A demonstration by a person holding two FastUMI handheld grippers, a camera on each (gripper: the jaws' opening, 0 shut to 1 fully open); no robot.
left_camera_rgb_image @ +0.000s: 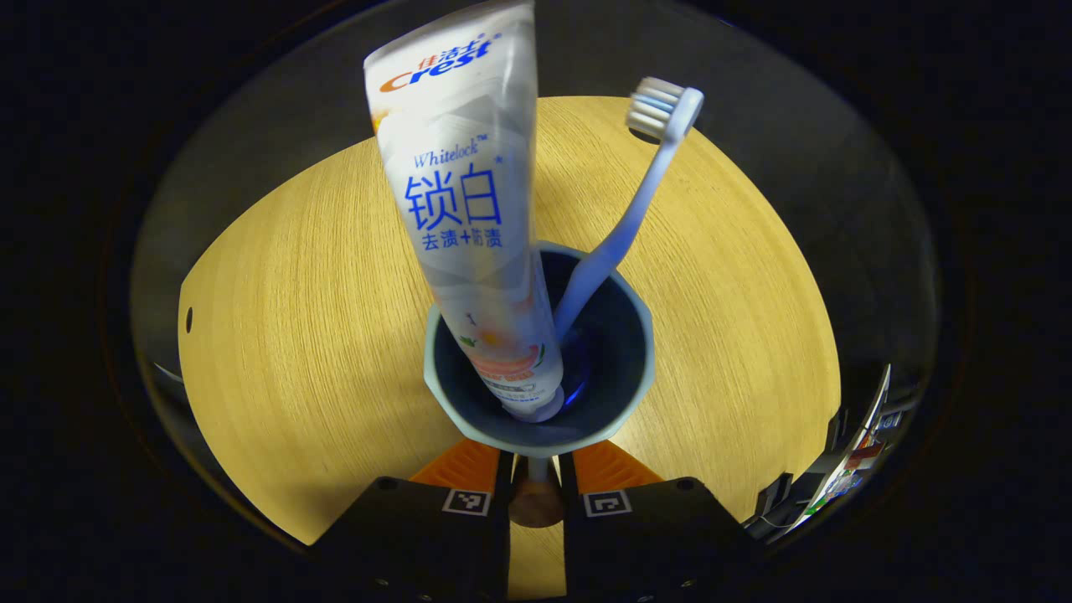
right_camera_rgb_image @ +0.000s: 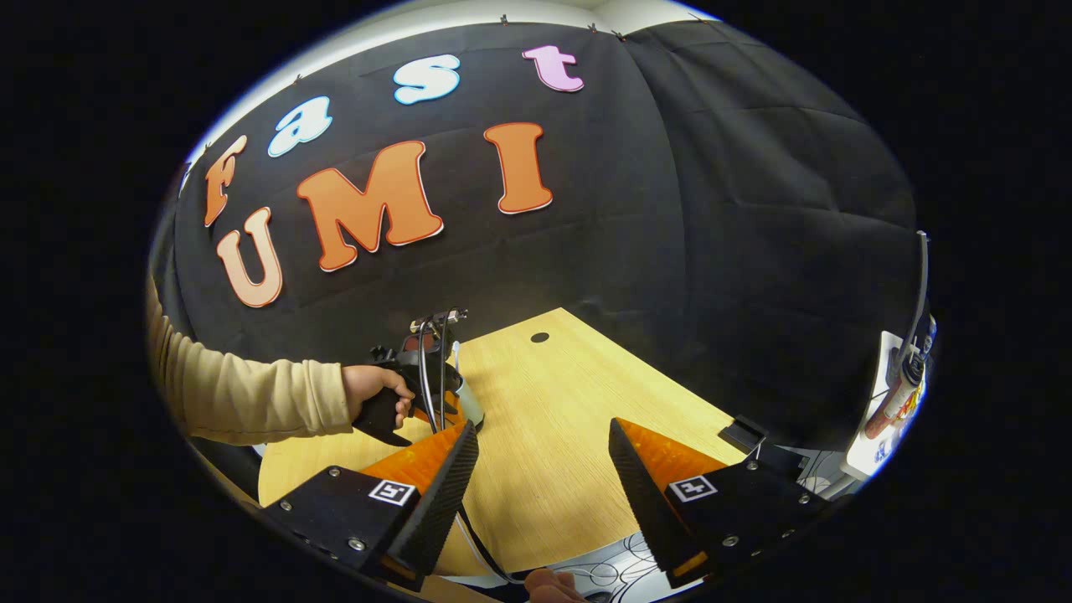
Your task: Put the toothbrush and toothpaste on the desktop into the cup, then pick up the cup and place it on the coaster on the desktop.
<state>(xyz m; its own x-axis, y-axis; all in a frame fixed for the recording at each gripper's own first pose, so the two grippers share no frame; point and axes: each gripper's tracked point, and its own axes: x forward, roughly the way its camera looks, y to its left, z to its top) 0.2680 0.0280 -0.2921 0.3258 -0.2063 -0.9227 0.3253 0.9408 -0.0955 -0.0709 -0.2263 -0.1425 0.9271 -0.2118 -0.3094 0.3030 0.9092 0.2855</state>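
Observation:
A pale blue cup [left_camera_rgb_image: 444,394] with a dark inside fills the middle of the left gripper view. A white toothpaste tube [left_camera_rgb_image: 469,209] stands in it cap down, leaning left. A light blue toothbrush [left_camera_rgb_image: 636,201] stands beside it, bristles up, leaning right. My left gripper [left_camera_rgb_image: 536,456] is shut on the cup's near side. A small brown round piece [left_camera_rgb_image: 536,502] shows in the gap between its fingers, below the cup. In the right gripper view a hand [right_camera_rgb_image: 377,389] holds that gripper with the cup [right_camera_rgb_image: 471,406] over the table's left part. My right gripper [right_camera_rgb_image: 543,435] is open and holds nothing.
The wooden table [left_camera_rgb_image: 293,335] has a small round hole [right_camera_rgb_image: 539,337] near its far edge. A white sheet with curled black lines [right_camera_rgb_image: 611,569] lies at the table's near edge below my right gripper. A cable [right_camera_rgb_image: 477,536] runs down past it. Clutter stands at the right [right_camera_rgb_image: 896,402].

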